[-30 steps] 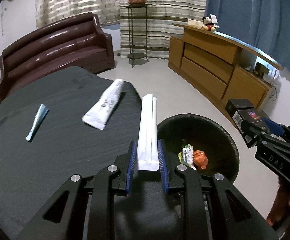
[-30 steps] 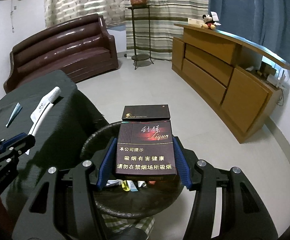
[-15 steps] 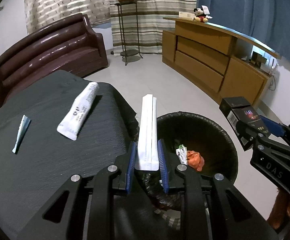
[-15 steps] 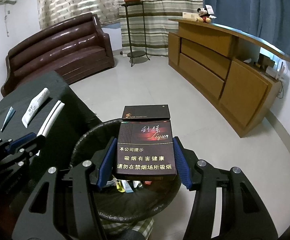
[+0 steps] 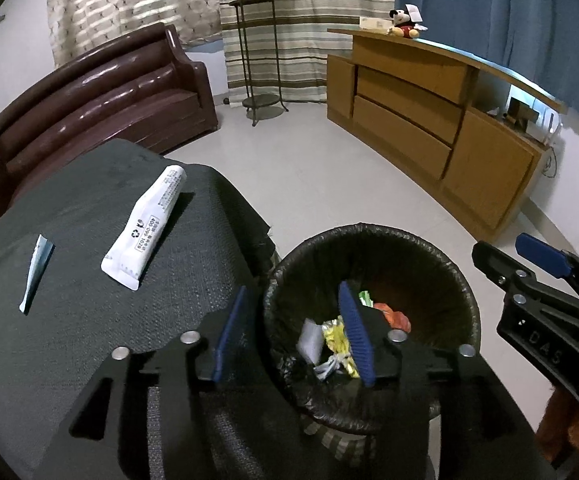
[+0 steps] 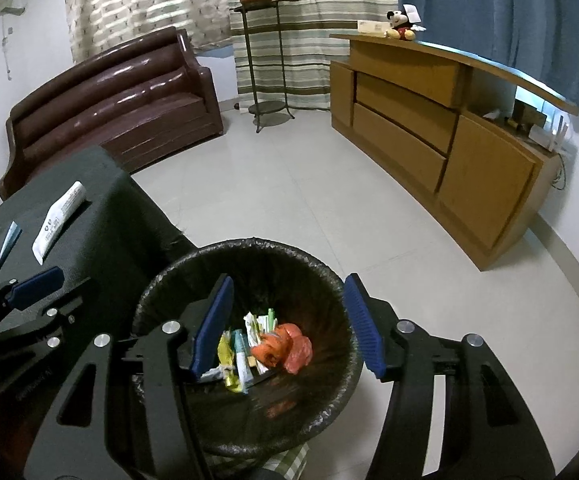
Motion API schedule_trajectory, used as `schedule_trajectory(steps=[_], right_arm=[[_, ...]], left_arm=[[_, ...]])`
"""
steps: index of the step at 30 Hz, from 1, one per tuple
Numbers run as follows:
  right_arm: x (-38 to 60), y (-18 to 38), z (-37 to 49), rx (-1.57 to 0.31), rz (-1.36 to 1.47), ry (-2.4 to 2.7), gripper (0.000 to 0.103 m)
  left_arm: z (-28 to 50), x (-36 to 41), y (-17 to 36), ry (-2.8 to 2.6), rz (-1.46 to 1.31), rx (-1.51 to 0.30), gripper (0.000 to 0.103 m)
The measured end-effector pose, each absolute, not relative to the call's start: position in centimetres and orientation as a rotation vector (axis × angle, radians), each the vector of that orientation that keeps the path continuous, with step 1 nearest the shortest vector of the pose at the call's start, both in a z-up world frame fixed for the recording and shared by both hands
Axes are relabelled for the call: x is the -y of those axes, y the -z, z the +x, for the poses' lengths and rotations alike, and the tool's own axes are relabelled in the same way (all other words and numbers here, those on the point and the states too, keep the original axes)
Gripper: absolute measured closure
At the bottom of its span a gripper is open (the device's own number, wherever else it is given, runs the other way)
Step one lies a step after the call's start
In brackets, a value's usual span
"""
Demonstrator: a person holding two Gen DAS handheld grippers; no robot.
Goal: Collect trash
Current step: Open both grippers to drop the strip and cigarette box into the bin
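Both tongs hung empty over the bin (image 6: 245,252), the left tongs (image 5: 293,336) just opened wide, the right tongs (image 6: 287,324) wide too. A white tube (image 5: 145,228) lay near the bench's (image 5: 69,352) far edge.

White tube (image 5: 145,227), paper scrap (image 5: 36,271), lined bin (image 5: 441,268)
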State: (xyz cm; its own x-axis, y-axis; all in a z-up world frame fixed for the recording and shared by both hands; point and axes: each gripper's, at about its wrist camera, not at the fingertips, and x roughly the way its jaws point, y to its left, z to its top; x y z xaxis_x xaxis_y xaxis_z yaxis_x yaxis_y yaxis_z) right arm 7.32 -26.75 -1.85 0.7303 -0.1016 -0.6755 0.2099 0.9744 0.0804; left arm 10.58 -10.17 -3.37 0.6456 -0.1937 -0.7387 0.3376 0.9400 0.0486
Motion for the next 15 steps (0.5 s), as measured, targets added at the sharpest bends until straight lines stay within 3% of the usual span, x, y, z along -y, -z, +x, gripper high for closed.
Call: schedule_trajectory(steps=[15], right_arm=[[24.5,1.1,7.7,-0.740,0.168,0.130,0.041]], left_arm=[[10.2,5.6,1.5,0.220,0.148,-0.758,0.046]])
